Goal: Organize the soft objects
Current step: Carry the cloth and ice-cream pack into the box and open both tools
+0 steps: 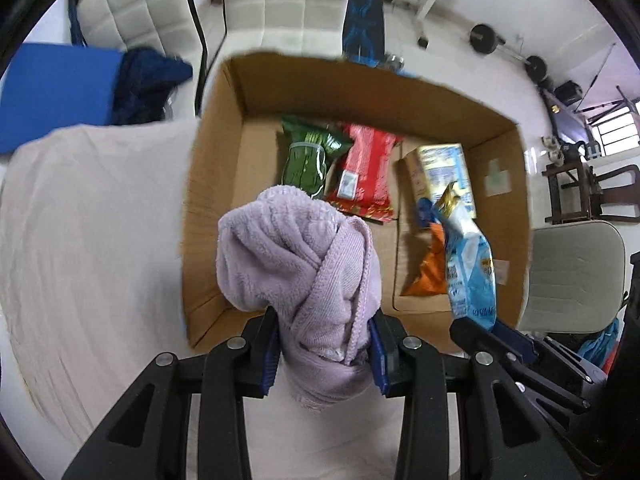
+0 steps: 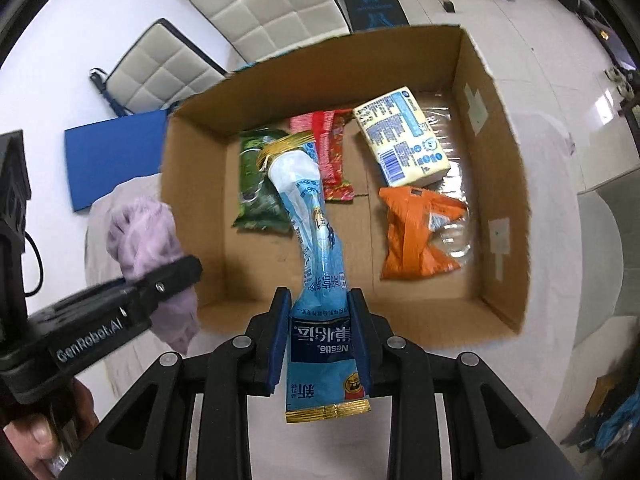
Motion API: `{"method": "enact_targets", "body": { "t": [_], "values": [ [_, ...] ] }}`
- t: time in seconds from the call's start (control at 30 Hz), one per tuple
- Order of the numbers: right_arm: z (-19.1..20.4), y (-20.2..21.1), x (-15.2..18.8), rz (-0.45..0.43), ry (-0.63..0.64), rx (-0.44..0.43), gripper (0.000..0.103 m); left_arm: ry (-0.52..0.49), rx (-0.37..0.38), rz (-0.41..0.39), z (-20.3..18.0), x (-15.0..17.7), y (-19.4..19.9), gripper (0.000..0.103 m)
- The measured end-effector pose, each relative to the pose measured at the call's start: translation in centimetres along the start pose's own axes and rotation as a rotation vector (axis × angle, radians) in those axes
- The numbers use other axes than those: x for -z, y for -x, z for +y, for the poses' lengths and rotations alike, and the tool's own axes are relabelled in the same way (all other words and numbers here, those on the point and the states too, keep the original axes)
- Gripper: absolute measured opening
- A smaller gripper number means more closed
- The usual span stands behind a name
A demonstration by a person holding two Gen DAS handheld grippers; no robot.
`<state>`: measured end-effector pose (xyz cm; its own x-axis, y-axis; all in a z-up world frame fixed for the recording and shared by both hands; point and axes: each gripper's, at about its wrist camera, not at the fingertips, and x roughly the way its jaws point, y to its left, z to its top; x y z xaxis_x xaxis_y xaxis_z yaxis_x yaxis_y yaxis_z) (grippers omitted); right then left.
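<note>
My left gripper [image 1: 324,344] is shut on a bunched lilac towel [image 1: 296,256], held above the near edge of an open cardboard box [image 1: 212,184]. My right gripper [image 2: 320,328] is shut on a light blue Nestle pouch [image 2: 316,280], held over the box's near wall [image 2: 332,312]. The pouch also shows in the left wrist view [image 1: 468,264], and the towel in the right wrist view [image 2: 148,236]. Inside the box lie a green packet [image 2: 260,184], a red packet [image 2: 332,152], a yellow tissue pack [image 2: 404,136] and an orange packet [image 2: 412,236].
The box stands on a pale cloth-covered surface [image 1: 92,220]. A blue mat [image 1: 52,88], white padded chairs [image 2: 264,4] and gym weights [image 1: 484,36] stand behind on the white floor. A clear plastic wrapper [image 2: 456,236] lies in the box's right side.
</note>
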<state>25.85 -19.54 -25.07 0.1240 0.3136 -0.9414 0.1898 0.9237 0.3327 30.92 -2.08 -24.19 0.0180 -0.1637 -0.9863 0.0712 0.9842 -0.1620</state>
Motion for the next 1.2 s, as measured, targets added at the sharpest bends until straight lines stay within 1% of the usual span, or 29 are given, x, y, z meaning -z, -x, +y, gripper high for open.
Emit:
{"method": "enact_targets", "body": {
  "t": [0.17, 0.23, 0.3, 0.47, 0.57, 0.6, 0.67, 0.7, 0.73, 0.8, 1.0, 1.13, 1.17, 1.2],
  "values": [
    [-0.7, -3.6, -2.3, 0.042, -0.030, 0.019, 0.031, 0.031, 0.032, 0.123, 0.6, -1.6, -3.8, 0.034],
    [-0.9, -4.8, -2.8, 0.060, -0.032, 0.031, 0.031, 0.054, 0.053, 0.179, 0.8, -2.2, -5.6, 0.034],
    [-1.0, -5.6, -3.0, 0.071, -0.035, 0.037, 0.031, 0.069, 0.067, 0.213, 0.9, -2.5, -6.9, 0.034],
    [-1.1, -7.4, -3.1, 0.111, -0.028, 0.016, 0.032, 0.062, 0.061, 0.251, 0.5, -2.7, -8.4, 0.035],
    [-0.8, -7.7, -3.1, 0.123, -0.008, 0.044, 0.035, 0.060, 0.032, 0.267, 0.4, -2.8, -9.1, 0.037],
    [-0.8, -7.7, -3.1, 0.123, -0.005, 0.053, 0.037, 0.050, 0.012, 0.266, 0.3, -2.8, -9.1, 0.039],
    [-0.6, -7.7, -3.0, 0.121, 0.013, 0.075, 0.047, 0.037, -0.019, 0.252, 0.2, -2.8, -8.8, 0.042],
    [-0.5, -7.6, -3.0, 0.120, 0.022, 0.077, 0.056, 0.036, -0.024, 0.244, 0.2, -2.8, -8.7, 0.048],
    [-0.4, -7.4, -2.9, 0.117, 0.028, 0.087, 0.061, 0.034, -0.024, 0.234, 0.1, -2.9, -8.4, 0.055],
    [-0.4, -7.1, -2.8, 0.116, 0.046, 0.109, 0.061, 0.033, -0.032, 0.205, 0.0, -2.9, -7.6, 0.063],
    [-1.1, -5.9, -2.1, 0.112, 0.076, 0.166, 0.061, 0.030, -0.052, 0.128, -0.3, -2.6, -4.8, 0.063],
    [-1.5, -4.7, -1.9, 0.094, 0.095, 0.208, 0.061, 0.013, -0.081, 0.082, -0.6, -1.9, -3.2, 0.063],
    [-1.3, -4.3, -1.9, 0.087, 0.100, 0.215, 0.063, 0.005, -0.091, 0.069, -0.8, -1.7, -2.9, 0.063],
    [-1.5, -4.1, -1.9, 0.084, 0.101, 0.219, 0.070, 0.000, -0.096, 0.058, -0.8, -1.5, -2.6, 0.064]
  ]
}}
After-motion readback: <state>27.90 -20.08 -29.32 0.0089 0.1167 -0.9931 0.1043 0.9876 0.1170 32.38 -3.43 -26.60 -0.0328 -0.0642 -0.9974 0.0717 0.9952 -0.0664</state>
